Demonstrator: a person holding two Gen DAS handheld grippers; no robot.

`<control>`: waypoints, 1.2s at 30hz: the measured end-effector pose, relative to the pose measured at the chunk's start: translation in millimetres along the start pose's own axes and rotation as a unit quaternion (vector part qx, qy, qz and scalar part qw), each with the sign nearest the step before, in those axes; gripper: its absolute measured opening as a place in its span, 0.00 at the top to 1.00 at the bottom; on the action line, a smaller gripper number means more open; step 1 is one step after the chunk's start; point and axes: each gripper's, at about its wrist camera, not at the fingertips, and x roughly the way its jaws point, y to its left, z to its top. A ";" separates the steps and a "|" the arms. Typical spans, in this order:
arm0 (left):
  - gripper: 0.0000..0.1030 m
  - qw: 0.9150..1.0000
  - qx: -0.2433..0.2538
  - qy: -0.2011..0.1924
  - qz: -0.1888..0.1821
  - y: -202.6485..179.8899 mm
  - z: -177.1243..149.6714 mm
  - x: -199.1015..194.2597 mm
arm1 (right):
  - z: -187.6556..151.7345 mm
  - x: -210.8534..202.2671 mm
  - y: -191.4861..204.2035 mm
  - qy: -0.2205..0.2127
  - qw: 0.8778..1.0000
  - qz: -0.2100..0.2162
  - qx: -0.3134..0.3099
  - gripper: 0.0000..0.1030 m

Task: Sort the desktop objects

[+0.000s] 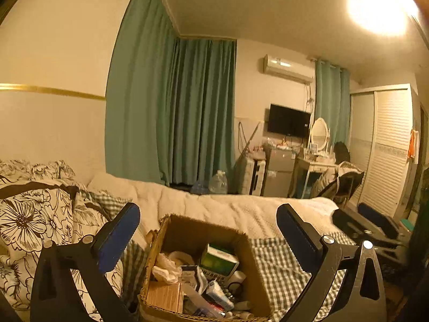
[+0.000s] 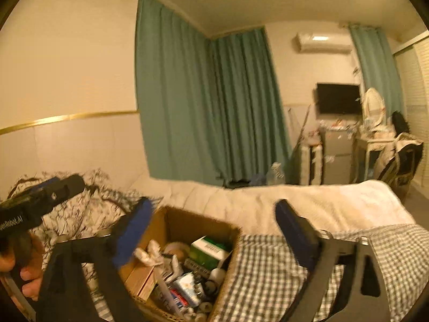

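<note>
the left gripper (image 1: 209,222) points nearly level, tipped a little down, its two blue-padded fingers (image 1: 118,234) spread wide with nothing gripped between them. the right gripper (image 2: 214,220) sits the same way, jaws wide and empty, its view blurred. in the right wrist view the left gripper's black body shows at the left edge, with the left hand (image 2: 16,265) wrapped round its handle, fingers curled. in the left wrist view the right gripper's fingers show at the right edge.

Brown cardboard box (image 1: 171,230) on gingham, green-and-white checked cloth (image 1: 284,265), with a green-and-white carton (image 1: 218,261) inside. Left of the box, white pillow (image 1: 29,214) with dark brown flower outlines. Behind the box, cream blanket (image 1: 214,204) and teal curtains (image 1: 171,112).
</note>
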 end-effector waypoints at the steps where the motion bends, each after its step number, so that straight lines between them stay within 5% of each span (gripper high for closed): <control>1: 0.00 1.000 -0.002 -0.009 -0.001 -2.7 -0.5 -2.8 | 3.0 -7.4 -3.0 -0.008 1.000 -0.008 0.000 0.00; 11: 0.00 1.000 0.003 0.001 -0.015 -26.3 -15.5 7.4 | 1.7 -45.6 -43.4 -0.013 0.998 -0.067 0.008 0.00; 25: 0.00 0.994 0.054 0.091 -0.025 -67.3 -79.4 72.2 | -49.7 -17.5 -76.1 0.085 0.989 -0.125 0.006 0.00; 36: 0.00 0.986 0.070 0.145 -0.035 -83.1 -110.6 101.6 | -78.9 9.1 -84.8 0.147 0.981 -0.127 0.005 0.00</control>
